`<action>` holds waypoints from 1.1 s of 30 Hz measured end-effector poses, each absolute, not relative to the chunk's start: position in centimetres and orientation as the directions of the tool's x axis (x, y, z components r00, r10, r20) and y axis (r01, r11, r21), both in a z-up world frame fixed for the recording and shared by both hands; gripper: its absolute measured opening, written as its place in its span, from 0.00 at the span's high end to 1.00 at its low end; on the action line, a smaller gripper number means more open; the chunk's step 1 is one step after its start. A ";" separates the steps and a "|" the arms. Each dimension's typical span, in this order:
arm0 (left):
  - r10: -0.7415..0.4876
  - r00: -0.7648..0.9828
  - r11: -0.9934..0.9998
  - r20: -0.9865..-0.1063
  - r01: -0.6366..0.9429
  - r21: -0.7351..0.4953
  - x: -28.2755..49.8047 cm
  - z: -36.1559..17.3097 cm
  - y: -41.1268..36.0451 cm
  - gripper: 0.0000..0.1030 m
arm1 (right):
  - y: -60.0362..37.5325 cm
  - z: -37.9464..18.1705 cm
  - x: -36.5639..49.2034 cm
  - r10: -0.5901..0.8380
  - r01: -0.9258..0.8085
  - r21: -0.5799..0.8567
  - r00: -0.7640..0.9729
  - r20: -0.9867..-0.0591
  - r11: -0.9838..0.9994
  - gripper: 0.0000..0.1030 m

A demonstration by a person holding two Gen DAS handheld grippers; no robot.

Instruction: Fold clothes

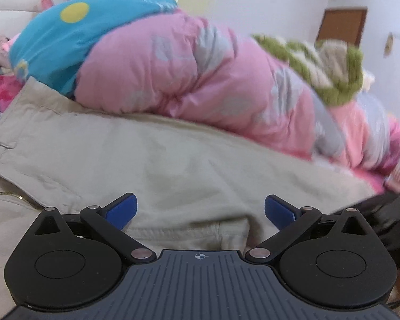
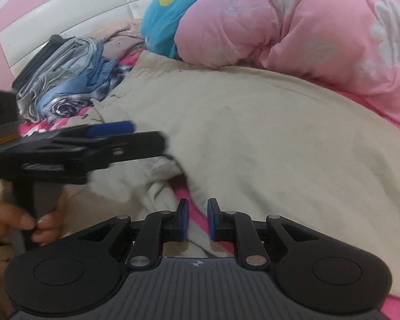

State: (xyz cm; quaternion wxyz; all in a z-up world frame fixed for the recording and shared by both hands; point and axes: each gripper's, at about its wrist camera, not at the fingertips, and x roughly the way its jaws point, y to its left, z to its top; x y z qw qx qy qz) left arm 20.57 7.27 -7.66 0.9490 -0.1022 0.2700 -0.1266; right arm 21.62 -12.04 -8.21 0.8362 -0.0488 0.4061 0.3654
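A large beige garment [image 1: 173,160] lies spread over the bed, with a zip at its left edge and a seam pocket. My left gripper [image 1: 200,205] hovers low over its near hem, jaws wide open and nothing between them. In the right wrist view the same garment [image 2: 266,138] fills the middle, its near edge bunched up. There my right gripper [image 2: 198,214] hangs just above that bunched edge and a strip of pink sheet, its blue pads a narrow gap apart and pressing on nothing. The left gripper [image 2: 114,136] reaches in from the left, held by a hand [image 2: 40,226].
A puffy pink quilt [image 1: 200,80] and a blue pillow with a yellow dot [image 2: 162,18] lie along the garment's far side. A green and white knit [image 1: 325,64] sits on the quilt. A pile of clothes [image 2: 66,80] leans by the padded headboard [image 2: 66,8]. A pink sheet [image 2: 397,306] covers the bed.
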 end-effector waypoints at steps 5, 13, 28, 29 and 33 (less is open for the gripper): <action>-0.289 0.798 0.950 -0.529 0.170 -0.262 21.0 -8.4 7.5 0.00 | -15.8 -5.6 21.7 0.576 -0.608 0.232 0.464 -0.673 0.760 0.84; -0.277 0.793 0.956 -0.542 0.170 -0.240 21.0 -8.8 7.3 0.00 | -27.8 -6.7 27.1 0.233 -0.229 0.100 0.680 -0.696 0.968 0.84; -0.271 0.794 0.959 -0.544 0.174 -0.223 21.1 -9.1 7.0 0.00 | -52.8 -7.9 34.2 -0.133 0.430 0.242 0.676 -0.725 0.870 0.51; -0.272 0.794 0.959 -0.544 0.175 -0.224 21.1 -9.2 7.1 0.00 | -53.4 -8.1 35.0 -0.150 0.447 0.230 0.666 -0.730 0.864 0.49; -0.275 0.793 0.958 -0.543 0.177 -0.227 21.1 -9.2 7.1 0.00 | -54.9 -9.7 36.9 -0.172 0.483 0.203 0.624 -0.762 0.852 0.37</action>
